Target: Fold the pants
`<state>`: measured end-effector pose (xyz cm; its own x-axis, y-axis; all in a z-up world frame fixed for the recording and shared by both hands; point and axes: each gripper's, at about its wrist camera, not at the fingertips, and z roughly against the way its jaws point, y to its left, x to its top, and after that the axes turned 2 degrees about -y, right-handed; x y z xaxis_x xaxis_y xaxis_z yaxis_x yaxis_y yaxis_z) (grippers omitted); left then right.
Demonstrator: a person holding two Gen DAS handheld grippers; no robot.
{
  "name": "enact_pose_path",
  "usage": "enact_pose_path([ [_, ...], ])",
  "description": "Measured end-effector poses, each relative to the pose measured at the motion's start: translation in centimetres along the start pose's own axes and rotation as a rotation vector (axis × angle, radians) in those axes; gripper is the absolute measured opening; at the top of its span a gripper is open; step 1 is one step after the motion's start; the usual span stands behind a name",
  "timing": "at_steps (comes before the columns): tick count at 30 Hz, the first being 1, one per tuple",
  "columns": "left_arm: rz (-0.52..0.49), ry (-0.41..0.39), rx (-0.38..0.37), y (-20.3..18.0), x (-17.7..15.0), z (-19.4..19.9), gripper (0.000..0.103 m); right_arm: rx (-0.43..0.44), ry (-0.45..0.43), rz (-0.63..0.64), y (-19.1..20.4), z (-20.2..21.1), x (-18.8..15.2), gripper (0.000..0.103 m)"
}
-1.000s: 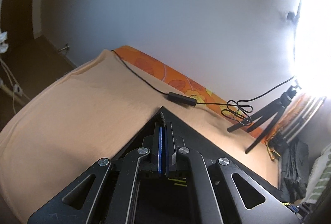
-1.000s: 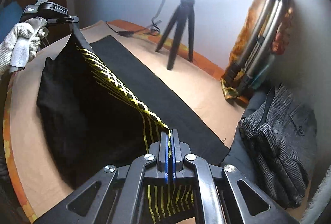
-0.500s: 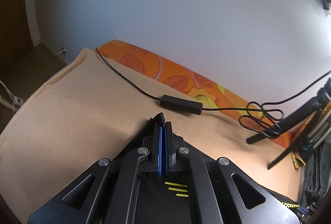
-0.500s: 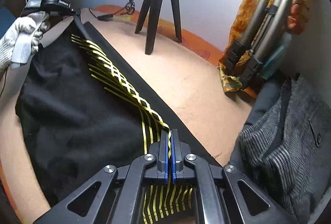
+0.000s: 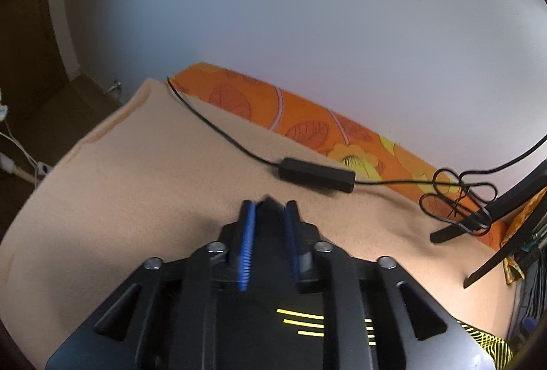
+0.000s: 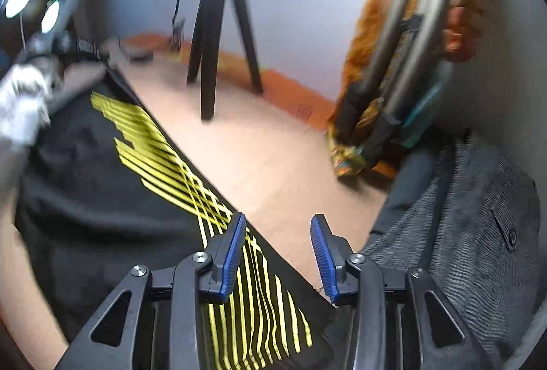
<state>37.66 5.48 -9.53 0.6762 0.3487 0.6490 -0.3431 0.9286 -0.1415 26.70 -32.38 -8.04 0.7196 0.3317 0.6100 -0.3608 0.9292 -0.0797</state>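
Observation:
The black pants with yellow stripes point(image 6: 112, 185) lie flat on the tan blanket point(image 6: 266, 158). My right gripper point(image 6: 278, 223) is open, its blue pads apart, just above the pants' near edge. My left gripper point(image 5: 268, 207) is open by a small gap, with the corner of the black pants point(image 5: 270, 200) still lying between its blue pads. In the right wrist view the left gripper point(image 6: 85, 48) and a white-gloved hand point(image 6: 20, 103) sit at the pants' far corner, blurred.
A black cable with an inline box point(image 5: 316, 173) crosses the blanket point(image 5: 119, 185) ahead of the left gripper. A black tripod point(image 6: 218, 28) stands on the bed. Grey pants point(image 6: 461, 233) are piled at right. A folded stand point(image 6: 403, 62) leans on the wall.
Both grippers lowered the pants onto the blanket and opened. The right one has let go fully; the left one has opened a little around the corner.

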Motion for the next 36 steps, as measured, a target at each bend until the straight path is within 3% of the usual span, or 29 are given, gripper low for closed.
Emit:
enact_pose_path([
  [1,0.003,-0.002,-0.002,0.0,0.1,0.2,0.034,0.002,-0.019,-0.033,-0.7,1.0,0.0,0.044],
  [2,0.004,-0.007,-0.008,0.2,0.2,0.5,0.037,0.005,-0.03,-0.049,-0.9,1.6,-0.1,0.047],
  [6,-0.013,-0.033,-0.02,0.7,0.4,2.0,0.037,0.019,-0.054,-0.117,-2.2,4.5,-1.7,0.053],
  [11,-0.06,-0.055,-0.062,2.0,-0.3,4.9,0.037,0.026,0.006,-0.186,-2.0,5.4,-4.7,0.053],
  [18,-0.102,-0.039,-0.094,6.1,-3.8,9.6,0.037,0.022,0.121,-0.272,-1.4,3.5,-7.5,0.052],
  [20,-0.116,-0.034,-0.084,7.2,-4.4,10.4,0.037,0.028,0.121,-0.28,-1.4,3.3,-7.5,0.047],
  [21,-0.129,-0.03,-0.067,7.7,-4.6,10.5,0.037,0.024,0.12,-0.275,-1.3,3.2,-7.4,0.034],
  [25,-0.103,-0.031,-0.028,9.8,-4.6,10.5,0.037,-0.018,0.114,-0.211,-0.1,2.2,-6.5,0.009],
  [33,-0.122,0.068,-0.026,10.1,-7.0,7.6,0.037,-0.165,0.089,-0.088,1.9,1.4,-4.2,0.007],
  [36,-0.202,0.066,0.065,9.3,-7.9,6.0,0.037,-0.162,0.09,-0.057,2.6,2.1,-4.4,0.021],
])
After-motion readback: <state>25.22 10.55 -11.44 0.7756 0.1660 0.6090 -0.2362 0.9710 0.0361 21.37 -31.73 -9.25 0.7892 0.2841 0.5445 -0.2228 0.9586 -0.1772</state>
